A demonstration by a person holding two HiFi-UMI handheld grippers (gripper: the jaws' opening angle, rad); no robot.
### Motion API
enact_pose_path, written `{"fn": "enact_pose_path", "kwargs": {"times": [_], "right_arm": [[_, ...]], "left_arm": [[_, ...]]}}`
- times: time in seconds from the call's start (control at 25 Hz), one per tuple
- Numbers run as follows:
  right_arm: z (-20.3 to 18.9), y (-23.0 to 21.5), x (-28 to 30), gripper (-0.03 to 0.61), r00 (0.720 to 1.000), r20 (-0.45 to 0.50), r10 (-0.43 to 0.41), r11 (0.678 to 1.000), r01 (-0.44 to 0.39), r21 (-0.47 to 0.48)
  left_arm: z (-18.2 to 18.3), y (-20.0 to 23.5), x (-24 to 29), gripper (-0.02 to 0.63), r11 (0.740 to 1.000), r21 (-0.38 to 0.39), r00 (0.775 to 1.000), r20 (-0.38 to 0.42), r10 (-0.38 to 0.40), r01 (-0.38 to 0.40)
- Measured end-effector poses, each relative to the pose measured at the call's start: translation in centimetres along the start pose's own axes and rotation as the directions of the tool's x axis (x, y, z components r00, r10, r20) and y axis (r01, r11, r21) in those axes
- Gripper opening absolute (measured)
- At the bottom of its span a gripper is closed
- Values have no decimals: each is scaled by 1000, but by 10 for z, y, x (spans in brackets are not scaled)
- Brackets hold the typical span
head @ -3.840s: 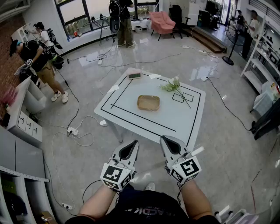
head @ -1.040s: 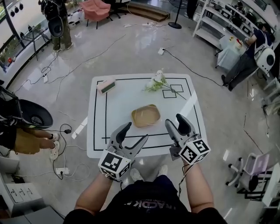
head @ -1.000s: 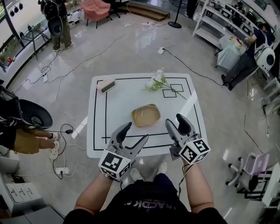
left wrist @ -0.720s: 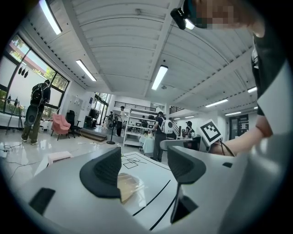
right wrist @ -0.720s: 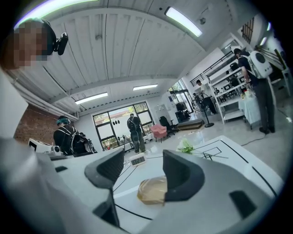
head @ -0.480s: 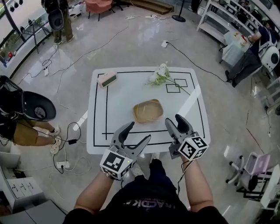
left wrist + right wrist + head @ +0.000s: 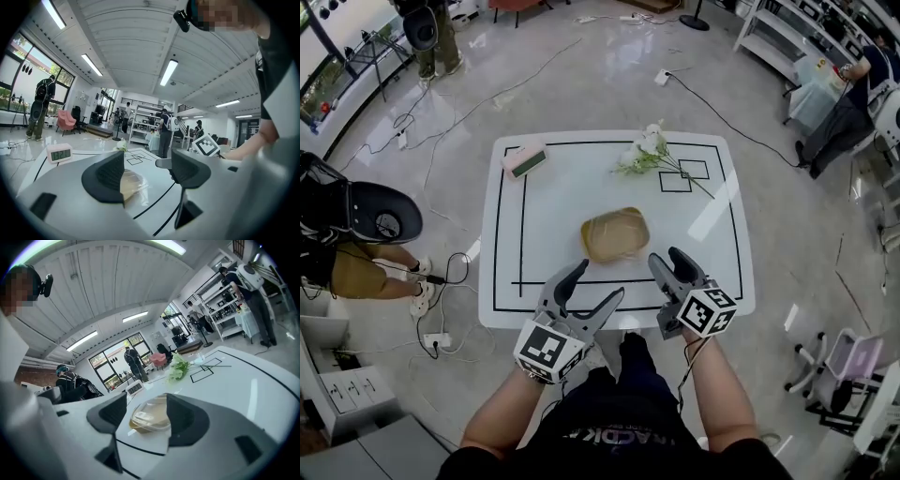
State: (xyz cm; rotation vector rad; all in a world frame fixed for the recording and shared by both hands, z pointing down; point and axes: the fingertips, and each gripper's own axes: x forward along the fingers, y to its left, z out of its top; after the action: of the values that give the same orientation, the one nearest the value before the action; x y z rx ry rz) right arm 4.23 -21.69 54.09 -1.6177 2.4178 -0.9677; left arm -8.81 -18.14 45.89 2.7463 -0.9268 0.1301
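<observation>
Left tool (image 7: 598, 281) and right tool (image 7: 667, 257) are hovering open and empty above the desk's (image 7: 544, 211) near edge. Both are facing the tan dish (image 7: 614, 234) just beyond.

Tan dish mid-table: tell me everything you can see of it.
The dish is shallow and rounded-rectangular, tan to amber, with a raised rim that looks glossy and half see-through in the right gripper view; material and contents unclear. It sits flat near the middle of the white table, inside the black-lined border. Nothing touches it: the left gripper and right gripper are open, short of it, over the table's near edge.
</observation>
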Motion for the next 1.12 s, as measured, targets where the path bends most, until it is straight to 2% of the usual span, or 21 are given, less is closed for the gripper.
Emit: {"fn": "enact_pose_path", "kwargs": {"times": [0.24,0.64,1.12], "right_arm": [[-19,-27,14,250,998,-63,7,995,0,101],[-58,-58,40,250,986,-162,37,953,14,304],[-75,-54,61,241,969,-230,90,925,4,381]], "left_arm": [[-5,1,24,307,1000,-16,1000,-20,16,-16],[-20,10,47,307,998,-48,997,-61,39,-42],[-26,23,54,305,995,-77,995,-70,64,-70]]}}
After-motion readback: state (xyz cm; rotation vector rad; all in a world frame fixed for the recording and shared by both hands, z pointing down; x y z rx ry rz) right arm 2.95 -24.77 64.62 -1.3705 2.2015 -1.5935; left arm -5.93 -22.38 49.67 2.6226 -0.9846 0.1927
